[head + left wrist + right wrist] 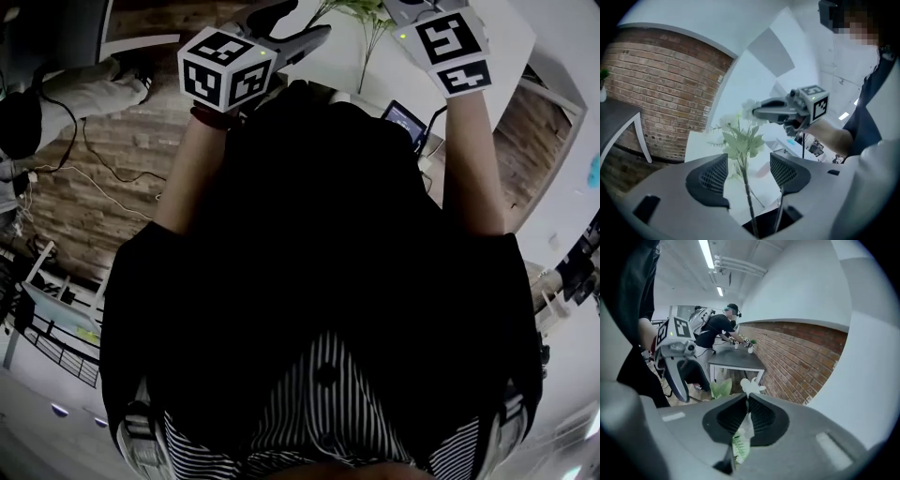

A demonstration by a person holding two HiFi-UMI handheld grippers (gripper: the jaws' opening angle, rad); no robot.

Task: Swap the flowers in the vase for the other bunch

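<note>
In the left gripper view a green leafy bunch with pale blossoms [740,140] rises on thin stems [749,201] between the jaws of my left gripper [749,172]. The jaws stand wide apart and neither pad presses the stems. My right gripper [746,401] is shut on the other flower bunch [740,444], whose white blossom [751,386] sticks out past the tips. From the left gripper view the right gripper [758,111] hangs up and to the right with a white blossom [749,105] at its tip. In the head view both marker cubes [227,70] [453,47] are raised over the white table [511,37]. No vase shows.
A brick wall [661,89] runs along the left. A grey table [733,363] stands beyond with another person [717,326] working at it. A small screen device [405,120] lies on the white table. Cables [103,159] trail over the wood floor.
</note>
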